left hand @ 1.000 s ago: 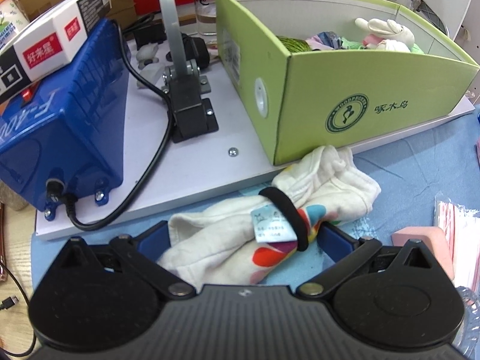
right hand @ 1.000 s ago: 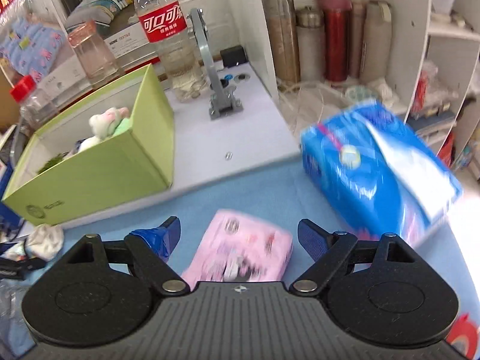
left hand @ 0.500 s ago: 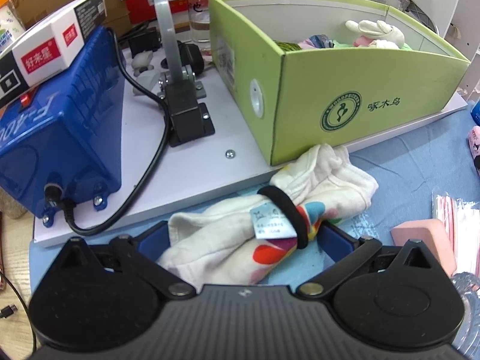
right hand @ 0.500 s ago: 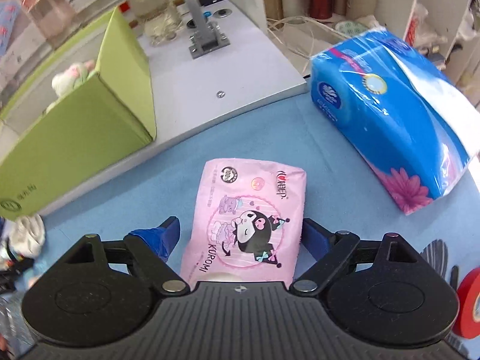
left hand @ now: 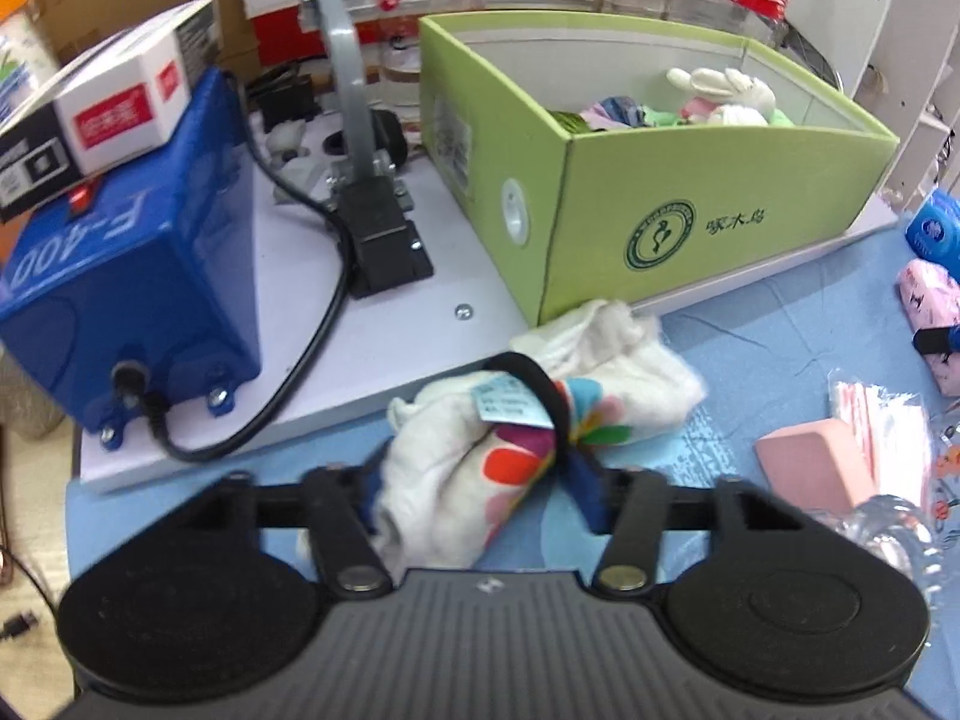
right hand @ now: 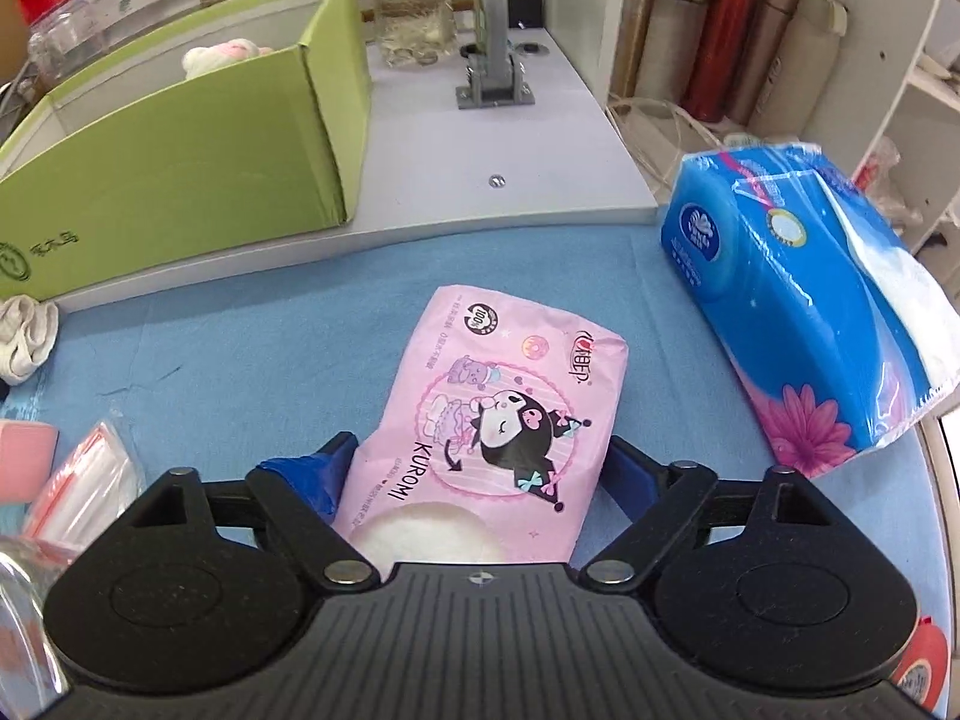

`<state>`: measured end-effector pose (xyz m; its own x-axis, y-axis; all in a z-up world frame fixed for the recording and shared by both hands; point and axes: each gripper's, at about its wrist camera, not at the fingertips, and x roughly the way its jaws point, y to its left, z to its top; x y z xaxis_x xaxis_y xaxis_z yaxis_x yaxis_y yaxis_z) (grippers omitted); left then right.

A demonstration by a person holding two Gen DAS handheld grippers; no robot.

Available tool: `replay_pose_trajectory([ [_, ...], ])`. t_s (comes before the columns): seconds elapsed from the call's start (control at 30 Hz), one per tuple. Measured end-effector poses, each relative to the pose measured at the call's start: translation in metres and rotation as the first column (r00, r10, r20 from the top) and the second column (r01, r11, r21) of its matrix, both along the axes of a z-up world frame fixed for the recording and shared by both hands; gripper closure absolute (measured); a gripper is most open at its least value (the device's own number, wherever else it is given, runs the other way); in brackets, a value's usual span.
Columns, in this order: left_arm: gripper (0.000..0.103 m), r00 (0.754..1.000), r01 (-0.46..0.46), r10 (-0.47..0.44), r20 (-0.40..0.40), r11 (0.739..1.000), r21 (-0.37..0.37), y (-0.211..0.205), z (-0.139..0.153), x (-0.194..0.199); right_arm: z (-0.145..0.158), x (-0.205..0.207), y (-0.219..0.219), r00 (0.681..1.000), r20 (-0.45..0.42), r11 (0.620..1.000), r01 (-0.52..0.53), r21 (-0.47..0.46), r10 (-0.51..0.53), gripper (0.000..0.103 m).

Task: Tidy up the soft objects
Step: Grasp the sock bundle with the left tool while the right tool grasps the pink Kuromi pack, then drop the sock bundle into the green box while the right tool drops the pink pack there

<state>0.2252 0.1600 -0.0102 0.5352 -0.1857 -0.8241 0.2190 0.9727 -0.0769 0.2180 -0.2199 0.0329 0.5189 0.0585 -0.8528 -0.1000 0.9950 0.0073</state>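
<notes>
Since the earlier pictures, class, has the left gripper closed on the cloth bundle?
Yes. The left gripper has just been closing and now pinches the cloth bundle, lying before the green box.

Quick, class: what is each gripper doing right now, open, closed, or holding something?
Left gripper: has just closed on the rolled white cloth.
Right gripper: has been closing around the pink tissue pack; whether it grips yet cannot be told.

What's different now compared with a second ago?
The left gripper has just closed its jaws and now squeezes the rolled cloth bundle. The right gripper swung from a blurred view to straddle the pink tissue pack, its jaws closing in, pads at its sides. The green box and blue tissue pack stayed put.
</notes>
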Motion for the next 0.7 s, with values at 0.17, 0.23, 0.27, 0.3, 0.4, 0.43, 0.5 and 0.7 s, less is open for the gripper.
replay_pose_trajectory([
  [0.17,0.061,0.998,-0.068,0.068,-0.002,0.992,-0.105,0.026,0.019,-0.024,0.01,-0.011,-0.026,1.0,0.027,0.988,0.002,0.152,-0.007,0.054],
  [0.23,0.061,0.996,-0.082,0.085,0.02,0.987,-0.136,0.034,0.033,-0.038,0.017,-0.02,-0.033,0.999,0.054,0.983,-0.007,0.183,-0.003,0.055],
  [0.27,0.061,0.995,-0.086,0.091,0.031,0.985,-0.152,0.037,0.041,-0.045,0.021,-0.025,-0.036,0.998,0.068,0.981,-0.013,0.195,0.0,0.055],
  [0.3,0.061,0.994,-0.088,0.096,0.043,0.983,-0.164,0.04,0.049,-0.05,0.026,-0.029,-0.038,0.997,0.083,0.976,-0.022,0.215,0.005,0.055],
  [0.4,0.061,0.99,-0.087,0.104,0.092,0.981,-0.172,0.038,0.077,-0.056,0.045,-0.037,-0.041,0.99,0.144,0.964,-0.05,0.263,0.012,0.055],
  [0.43,0.061,0.989,-0.078,0.098,0.109,0.982,-0.174,0.035,0.086,-0.054,0.054,-0.033,-0.039,0.985,0.17,0.958,-0.064,0.279,0.016,0.055],
  [0.5,0.061,0.986,-0.07,0.095,0.138,0.982,-0.177,0.026,0.104,-0.045,0.075,-0.027,-0.032,0.973,0.228,0.951,-0.104,0.29,0.037,0.055],
  [0.7,0.061,0.979,-0.017,0.049,0.196,0.987,-0.161,-0.018,0.138,0.017,0.132,0.025,0.014,0.925,0.355,0.942,-0.23,0.243,0.134,0.055],
])
